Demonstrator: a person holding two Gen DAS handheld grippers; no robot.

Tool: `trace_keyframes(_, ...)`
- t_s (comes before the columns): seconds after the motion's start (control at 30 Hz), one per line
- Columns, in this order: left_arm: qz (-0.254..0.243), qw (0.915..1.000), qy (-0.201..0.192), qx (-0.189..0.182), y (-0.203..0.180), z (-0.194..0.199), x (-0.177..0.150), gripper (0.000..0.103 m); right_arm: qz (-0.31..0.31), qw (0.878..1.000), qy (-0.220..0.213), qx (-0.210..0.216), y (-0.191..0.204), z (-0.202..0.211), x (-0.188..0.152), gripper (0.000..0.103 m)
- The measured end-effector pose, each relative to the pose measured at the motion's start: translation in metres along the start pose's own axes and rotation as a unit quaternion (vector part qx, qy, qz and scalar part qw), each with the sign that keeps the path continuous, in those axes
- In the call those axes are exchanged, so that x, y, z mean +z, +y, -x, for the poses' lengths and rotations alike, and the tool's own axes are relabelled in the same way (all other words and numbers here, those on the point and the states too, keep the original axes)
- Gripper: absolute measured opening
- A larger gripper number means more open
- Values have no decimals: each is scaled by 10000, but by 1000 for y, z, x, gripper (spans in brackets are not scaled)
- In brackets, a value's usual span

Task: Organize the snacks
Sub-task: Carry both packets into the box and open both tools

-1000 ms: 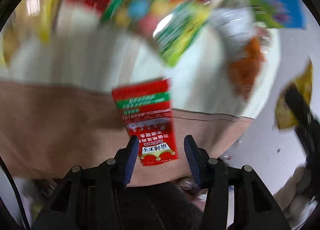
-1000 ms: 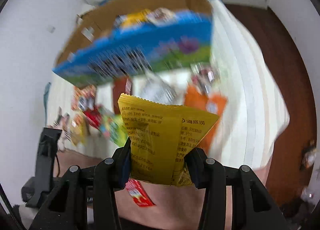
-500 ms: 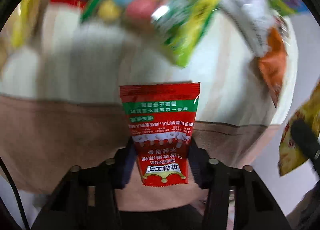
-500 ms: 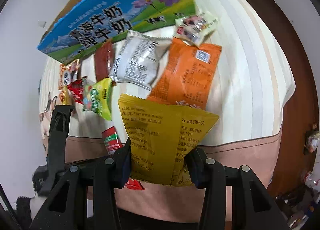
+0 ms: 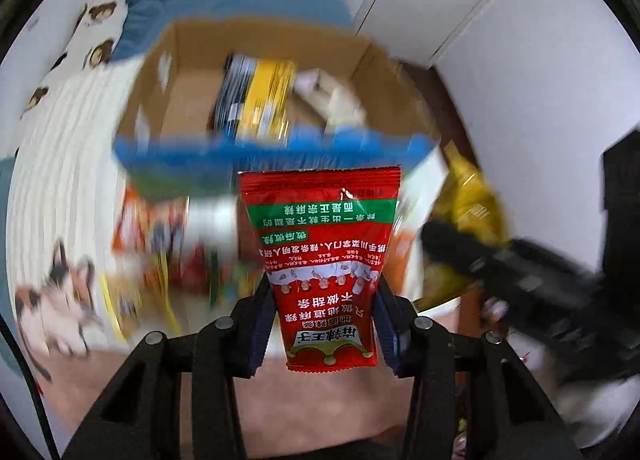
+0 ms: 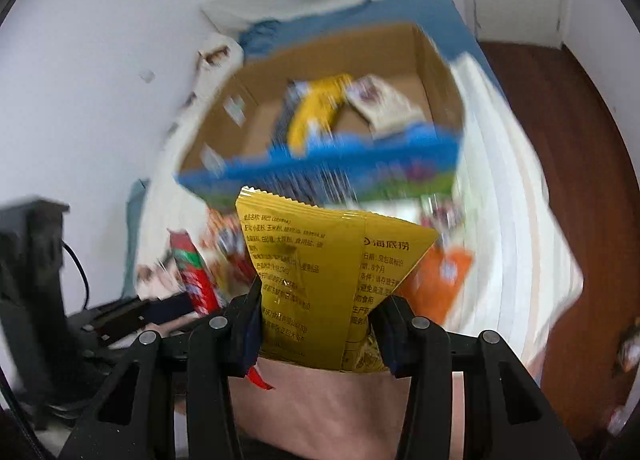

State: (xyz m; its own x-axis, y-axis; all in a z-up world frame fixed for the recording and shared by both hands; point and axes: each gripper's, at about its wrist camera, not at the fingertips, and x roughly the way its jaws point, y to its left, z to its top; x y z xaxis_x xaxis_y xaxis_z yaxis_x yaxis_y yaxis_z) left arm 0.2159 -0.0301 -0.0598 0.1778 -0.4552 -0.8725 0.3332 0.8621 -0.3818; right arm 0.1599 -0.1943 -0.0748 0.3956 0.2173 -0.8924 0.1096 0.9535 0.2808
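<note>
My left gripper (image 5: 322, 312) is shut on a red snack packet (image 5: 324, 260) with a green band, held upright above the bed. My right gripper (image 6: 316, 316) is shut on a yellow snack bag (image 6: 320, 276). An open cardboard box (image 5: 264, 72) with a blue printed front stands ahead on the bed, with a yellow pack (image 5: 264, 96) and a pale packet inside; it also shows in the right wrist view (image 6: 332, 100). Several loose snacks (image 5: 168, 244) lie blurred in front of the box. The right gripper with its yellow bag (image 5: 468, 212) shows at the left view's right.
The bed has a white striped cover (image 6: 512, 228) with a pink-brown border (image 5: 320, 400). A blue blanket (image 5: 240, 8) lies behind the box. White walls and cabinet doors (image 5: 460, 0) stand beyond. Brown floor (image 6: 568, 148) is to the right. An orange packet (image 6: 436, 284) lies near the right gripper.
Both grippers have lifted and tilted up from the loose snacks toward the open box, each still holding its packet. The views are blurred with motion.
</note>
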Motion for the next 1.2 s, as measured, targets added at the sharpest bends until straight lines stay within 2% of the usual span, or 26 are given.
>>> trace_keyframes(0.13,-204,9981,-370,453,12,19,71,43,175,9996,-165,-156,11,-15,57,49)
trace_keyframes(0.17,-214,9972,-365,616,19,8,95,43,186,9996,-142,-187,11,-21,67,49)
trace_keyframes(0.3,-145,9951,43,973,46,-32,146,43,268,9986,109,-445,13,-68,113,49)
trace_keyframes(0.47,-51,9881,586,1424,90,-101,177,43,198,9952,670,-685,3,-137,151,49)
trace_keyframes(0.57,28,9824,885,1645,111,-139,185,43,188,9915,1026,-773,-6,-172,159,49)
trace_keyframes(0.7,158,9760,1196,1813,131,-166,196,46,69,9864,1433,-797,-18,-206,157,50)
trace_keyframes(0.73,208,9749,1271,1817,134,-173,198,46,-28,9845,1585,-755,-22,-213,159,56)
trace_keyframes(0.77,244,9746,1317,1793,137,-178,199,50,-112,9826,1693,-758,-27,-220,160,72)
trace_keyframes(0.8,254,9747,1340,1774,139,-182,199,54,-171,9814,1749,-772,-30,-223,161,81)
trace_keyframes(0.83,237,9749,1344,1758,140,-185,199,62,-151,9811,1758,-791,-31,-226,163,90)
trace_keyframes(0.87,206,9744,1343,1793,141,-189,199,73,-126,9803,1784,-834,-32,-228,164,91)
trace_keyframes(0.93,160,9742,1362,1793,139,-192,197,88,-182,9794,1853,-783,-34,-230,165,91)
trace_keyframes(0.97,165,9747,1366,1762,138,-193,196,91,-174,9792,1866,-781,-34,-230,165,91)
trace_keyframes(1.2,347,9780,1276,1616,137,-190,191,91,-98,9770,1843,-1067,-39,-220,172,95)
